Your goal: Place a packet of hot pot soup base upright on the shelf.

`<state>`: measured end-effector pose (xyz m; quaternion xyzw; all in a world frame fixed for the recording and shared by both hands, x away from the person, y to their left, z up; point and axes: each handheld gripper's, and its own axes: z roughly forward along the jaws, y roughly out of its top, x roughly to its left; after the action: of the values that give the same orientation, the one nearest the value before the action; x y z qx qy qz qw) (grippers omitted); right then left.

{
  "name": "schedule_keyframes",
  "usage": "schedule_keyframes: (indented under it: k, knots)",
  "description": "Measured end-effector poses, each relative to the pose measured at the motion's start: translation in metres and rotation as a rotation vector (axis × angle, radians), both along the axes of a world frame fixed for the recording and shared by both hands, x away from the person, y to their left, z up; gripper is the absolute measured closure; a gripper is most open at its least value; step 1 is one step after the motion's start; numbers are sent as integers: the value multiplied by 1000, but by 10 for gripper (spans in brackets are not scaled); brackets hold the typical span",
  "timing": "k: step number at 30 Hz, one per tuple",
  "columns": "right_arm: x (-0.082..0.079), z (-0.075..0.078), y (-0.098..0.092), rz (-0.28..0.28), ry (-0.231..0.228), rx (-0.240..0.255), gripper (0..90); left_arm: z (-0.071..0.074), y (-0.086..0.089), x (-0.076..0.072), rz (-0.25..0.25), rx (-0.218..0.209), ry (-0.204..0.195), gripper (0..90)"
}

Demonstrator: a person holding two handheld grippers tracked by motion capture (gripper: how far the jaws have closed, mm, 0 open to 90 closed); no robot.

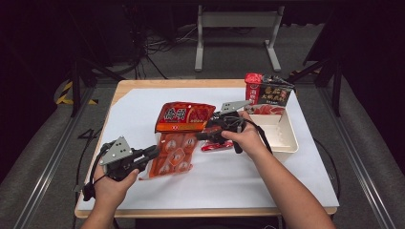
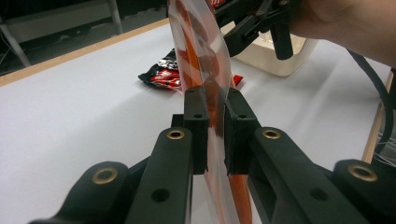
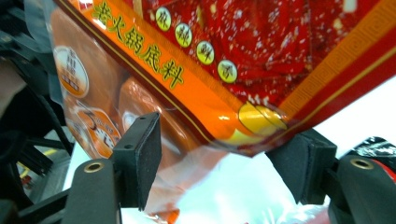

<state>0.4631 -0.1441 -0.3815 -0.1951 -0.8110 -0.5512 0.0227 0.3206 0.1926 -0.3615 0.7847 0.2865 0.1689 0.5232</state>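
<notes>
The left claw (image 2: 215, 112) grips the clear bag (image 1: 173, 155) tight. The right claw (image 3: 224, 163) is open around the red pack (image 1: 185, 117) — not holding it yet. Pulling the pack out is left.

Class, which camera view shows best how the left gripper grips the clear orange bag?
The left gripper view: the left gripper has both pads pinching the clear orange bag. The high view shows bag and gripper small, contact unclear. The right gripper view shows the bag, not that grip.
</notes>
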Motion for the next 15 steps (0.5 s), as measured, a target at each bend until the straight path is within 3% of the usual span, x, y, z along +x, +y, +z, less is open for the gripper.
schedule_keyframes:
  k: [5, 8, 13, 15]
  knots:
    - [-2, -2, 4, 22, 20, 36, 359, -1, 1, 2, -4, -12, 9, 793]
    - [-2, -2, 7, 30, 32, 49, 388, -1, 2, 2, 10, -2, 12, 830]
    - [-4, 3, 9, 91, 72, 100, 563, 0, 6, 0, 53, 14, 10, 900]
    - [-7, 7, 10, 100, 60, 106, 605, 0, 8, 0, 70, 13, 6, 900]
